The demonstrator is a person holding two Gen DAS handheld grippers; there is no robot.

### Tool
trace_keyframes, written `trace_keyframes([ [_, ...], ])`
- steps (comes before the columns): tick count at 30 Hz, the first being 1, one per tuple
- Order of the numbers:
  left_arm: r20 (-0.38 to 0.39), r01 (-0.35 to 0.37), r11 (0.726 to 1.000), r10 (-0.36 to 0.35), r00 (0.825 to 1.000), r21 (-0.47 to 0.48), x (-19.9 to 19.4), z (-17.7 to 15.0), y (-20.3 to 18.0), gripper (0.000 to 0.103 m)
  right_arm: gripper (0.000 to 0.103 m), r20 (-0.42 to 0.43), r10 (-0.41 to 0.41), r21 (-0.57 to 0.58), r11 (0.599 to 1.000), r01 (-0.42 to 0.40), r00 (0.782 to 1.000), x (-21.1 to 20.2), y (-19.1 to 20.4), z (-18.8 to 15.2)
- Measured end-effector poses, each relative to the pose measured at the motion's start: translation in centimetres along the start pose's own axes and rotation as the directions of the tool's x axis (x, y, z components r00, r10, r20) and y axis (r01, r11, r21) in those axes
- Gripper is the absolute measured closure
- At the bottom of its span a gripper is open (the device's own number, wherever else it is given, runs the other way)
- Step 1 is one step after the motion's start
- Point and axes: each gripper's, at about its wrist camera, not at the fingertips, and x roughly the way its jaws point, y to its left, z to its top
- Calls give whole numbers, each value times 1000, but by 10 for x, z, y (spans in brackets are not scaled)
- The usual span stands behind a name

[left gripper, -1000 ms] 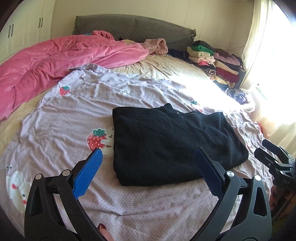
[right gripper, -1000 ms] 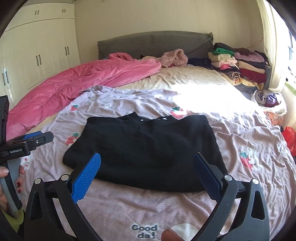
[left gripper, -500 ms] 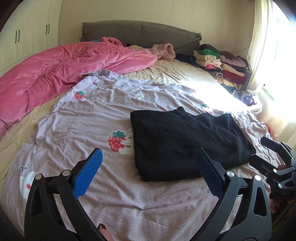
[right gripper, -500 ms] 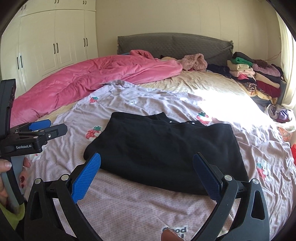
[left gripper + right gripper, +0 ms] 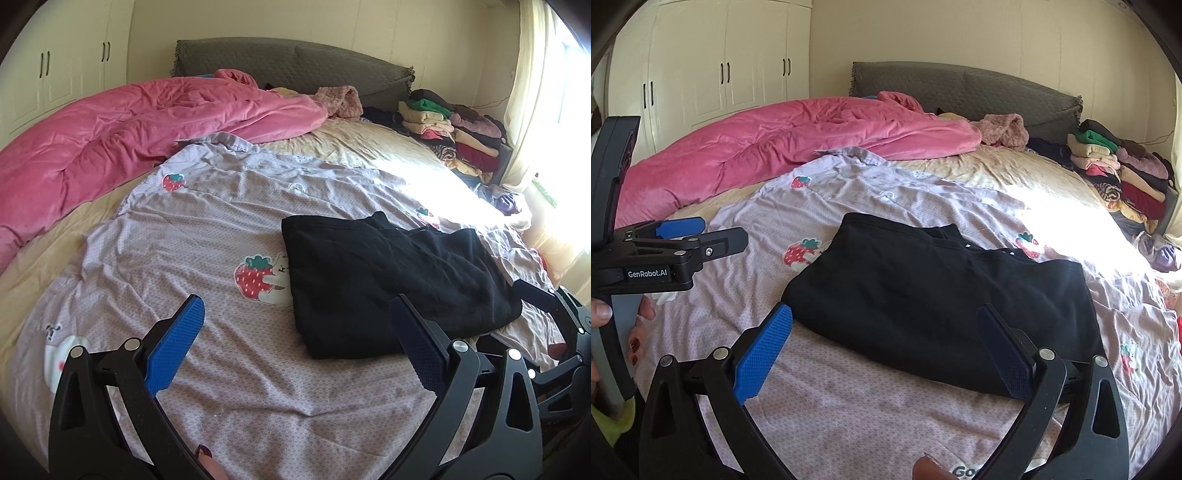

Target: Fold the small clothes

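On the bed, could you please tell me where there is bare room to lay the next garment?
The lilac strawberry-print sheet lies bare between the folded black garment and the rumpled pink quilt, and along the near edge before the open left gripper. The far right corner is crowded with a stack of folded clothes.

Strawberry print (image 5: 263,277): right side tucked under the black garment (image 5: 388,280).
Printed word (image 5: 964,471): only "Go" shows, the rest cut by the bottom edge behind the right tongs (image 5: 884,354).
Hand on the left tongs (image 5: 683,240): mostly out of frame, fingertips (image 5: 635,343) only.
Window side of the bed (image 5: 461,192): washed out by glare.
Clothes pile (image 5: 454,136): single pieces too small to tell apart.
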Motion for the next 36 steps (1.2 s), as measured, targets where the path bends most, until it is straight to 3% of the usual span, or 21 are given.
trace_keyframes([
  [19,-58,-30,998,27,998,-58,31,3,24,9,4,-87,-57,-146,988,44,995,58,32,-15],
  [36,-87,-22,999,18,996,-47,61,18,19,9,4,-147,-189,-318,938,135,971,128,52,-41],
])
